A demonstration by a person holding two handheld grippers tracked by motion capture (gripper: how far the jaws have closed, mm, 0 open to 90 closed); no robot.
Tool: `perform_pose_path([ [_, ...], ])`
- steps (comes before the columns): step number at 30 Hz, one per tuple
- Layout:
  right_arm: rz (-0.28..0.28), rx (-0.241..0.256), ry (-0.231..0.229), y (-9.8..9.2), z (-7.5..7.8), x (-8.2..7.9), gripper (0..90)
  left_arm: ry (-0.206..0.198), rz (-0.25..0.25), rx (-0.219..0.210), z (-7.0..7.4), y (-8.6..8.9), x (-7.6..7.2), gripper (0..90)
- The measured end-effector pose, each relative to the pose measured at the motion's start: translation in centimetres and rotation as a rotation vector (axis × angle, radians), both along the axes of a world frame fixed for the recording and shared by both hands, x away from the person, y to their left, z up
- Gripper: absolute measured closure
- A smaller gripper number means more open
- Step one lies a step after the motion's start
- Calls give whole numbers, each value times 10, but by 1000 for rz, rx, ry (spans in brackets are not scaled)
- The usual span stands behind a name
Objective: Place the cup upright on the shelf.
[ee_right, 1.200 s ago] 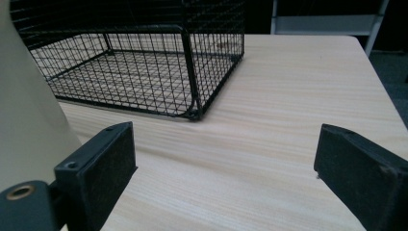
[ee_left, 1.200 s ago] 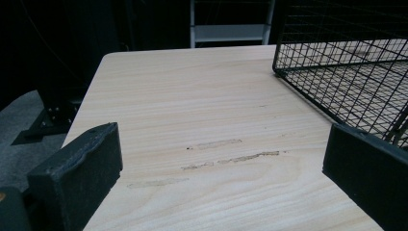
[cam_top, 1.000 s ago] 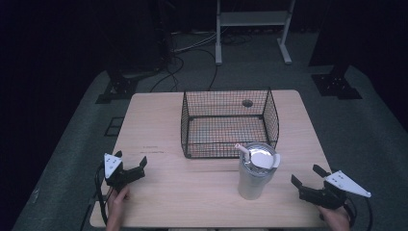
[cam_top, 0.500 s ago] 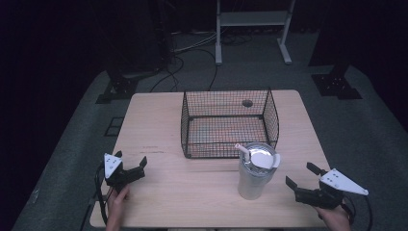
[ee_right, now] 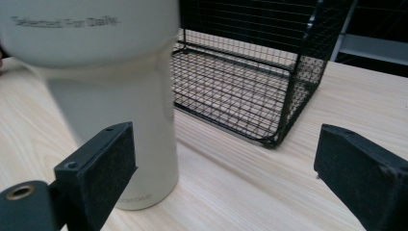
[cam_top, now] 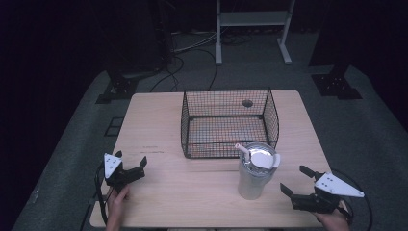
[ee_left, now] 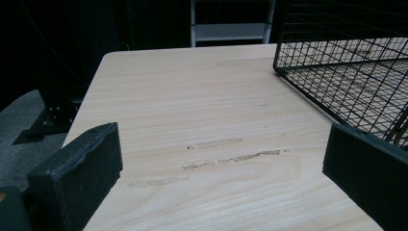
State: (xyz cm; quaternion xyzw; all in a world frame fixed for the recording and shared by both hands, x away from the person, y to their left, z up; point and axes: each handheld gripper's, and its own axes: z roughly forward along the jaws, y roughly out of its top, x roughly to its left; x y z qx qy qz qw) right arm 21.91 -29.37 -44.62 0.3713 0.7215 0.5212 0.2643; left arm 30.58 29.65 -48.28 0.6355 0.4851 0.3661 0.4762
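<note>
A cream tumbler (cam_top: 256, 173) with a lid and straw stands upright near the table's front, just in front of the black wire basket (cam_top: 228, 122). My right gripper (cam_top: 296, 180) is open, to the right of the tumbler and apart from it. In the right gripper view the tumbler (ee_right: 110, 72) looms at the left beyond the jaws, with the wire basket (ee_right: 250, 72) behind. At the front left of the table my left gripper (cam_top: 131, 161) rests open with nothing between its jaws. The left gripper view looks over bare wood toward the basket's corner (ee_left: 346, 62).
The wooden table (cam_top: 159, 125) has free room left of the basket and along the front. A round hole (cam_top: 248, 103) lies in the tabletop under the basket's far side. Beyond the table are a dark floor, cables and a white metal stand (cam_top: 252, 19).
My right gripper has moved left along the front edge, closer to the tumbler. The left gripper, tumbler and basket have not moved.
</note>
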Motion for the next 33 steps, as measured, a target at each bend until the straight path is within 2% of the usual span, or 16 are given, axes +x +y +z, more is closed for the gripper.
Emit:
perform_pose_path([
  [11, 59, -7, -10, 6, 5, -7, 67, 0, 0, -1, 0, 0, 0, 0],
  [19, 135, -12, -2, 17, 7, -11, 67, 0, 1, -2, 0, 0, 0, 0],
  [27, 199, -13, 11, 31, 9, -8, 66, 0, 0, -3, 0, 1, 0, 0],
  [33, 227, -10, 10, 38, 9, -4, 66, 0, 1, -5, 0, 1, 0, 0],
])
